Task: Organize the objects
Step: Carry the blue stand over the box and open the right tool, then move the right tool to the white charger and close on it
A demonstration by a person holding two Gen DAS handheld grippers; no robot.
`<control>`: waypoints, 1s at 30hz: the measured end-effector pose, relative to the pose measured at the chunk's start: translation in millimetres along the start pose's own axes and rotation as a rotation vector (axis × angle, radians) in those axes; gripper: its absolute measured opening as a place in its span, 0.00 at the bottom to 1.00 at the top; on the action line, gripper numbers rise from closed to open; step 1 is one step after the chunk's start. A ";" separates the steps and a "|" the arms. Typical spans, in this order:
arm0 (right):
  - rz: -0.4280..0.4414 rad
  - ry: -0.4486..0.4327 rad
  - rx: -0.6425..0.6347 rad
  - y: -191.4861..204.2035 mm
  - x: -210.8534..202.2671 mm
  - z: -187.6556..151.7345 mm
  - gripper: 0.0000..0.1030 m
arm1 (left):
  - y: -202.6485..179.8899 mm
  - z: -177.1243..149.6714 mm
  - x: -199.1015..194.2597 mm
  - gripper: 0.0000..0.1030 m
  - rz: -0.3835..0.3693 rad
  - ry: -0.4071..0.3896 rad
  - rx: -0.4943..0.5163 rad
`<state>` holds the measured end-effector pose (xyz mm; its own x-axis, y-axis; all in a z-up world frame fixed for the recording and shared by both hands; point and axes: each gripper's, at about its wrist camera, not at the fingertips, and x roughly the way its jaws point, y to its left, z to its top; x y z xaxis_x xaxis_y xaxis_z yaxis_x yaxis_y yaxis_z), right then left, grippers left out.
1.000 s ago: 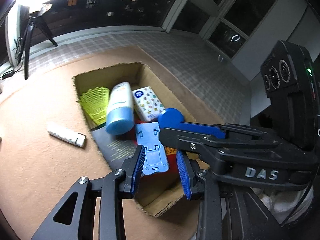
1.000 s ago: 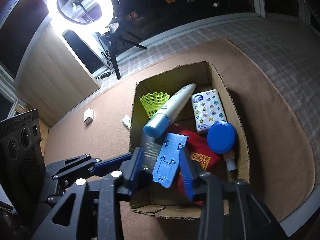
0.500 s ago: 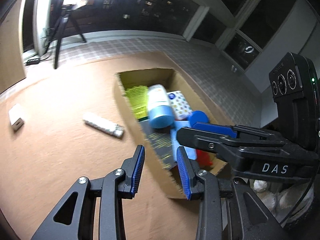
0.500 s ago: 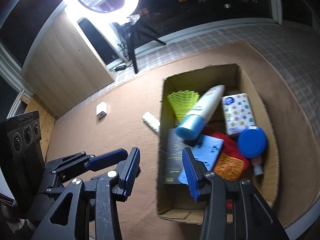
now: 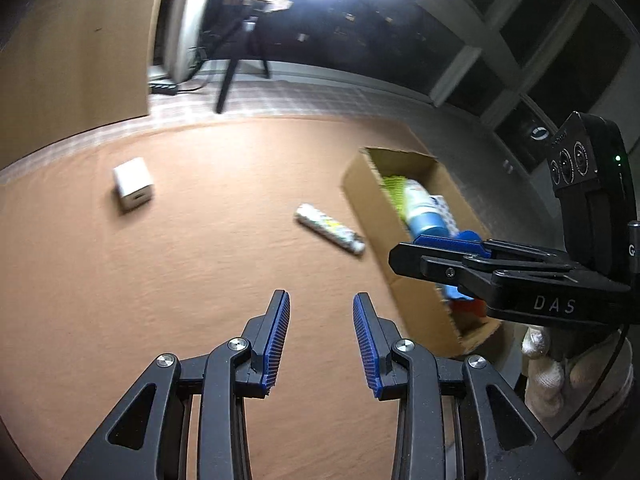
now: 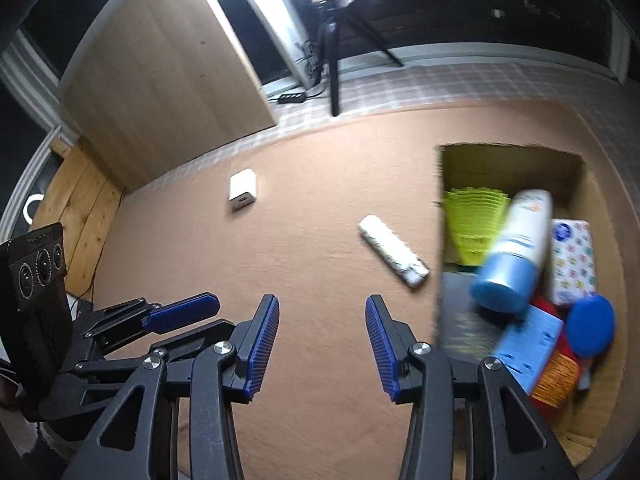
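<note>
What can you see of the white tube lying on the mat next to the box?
The white tube is slim and cylindrical, looks like plastic, with small greenish-yellow print along its side; motion blur hides the text. It lies flat on the brown mat, diagonal in the right wrist view, one end close to the cardboard box wall. Whether it touches the box is unclear. Nothing grips it.
</note>
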<state>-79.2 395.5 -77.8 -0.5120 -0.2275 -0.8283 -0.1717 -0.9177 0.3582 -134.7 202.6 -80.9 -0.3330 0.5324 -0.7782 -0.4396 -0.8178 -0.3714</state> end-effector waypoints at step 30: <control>0.156 0.144 -0.011 71.6 163.7 119.7 0.56 | 174.4 71.6 37.4 0.63 0.159 -0.080 -0.203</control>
<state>-276.0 331.5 -136.2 -0.4058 -0.4102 -0.8167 -0.0900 -0.8713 0.4824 -283.6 95.5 -138.5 -0.4531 0.4023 -0.7955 -0.2024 -0.9155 -0.3477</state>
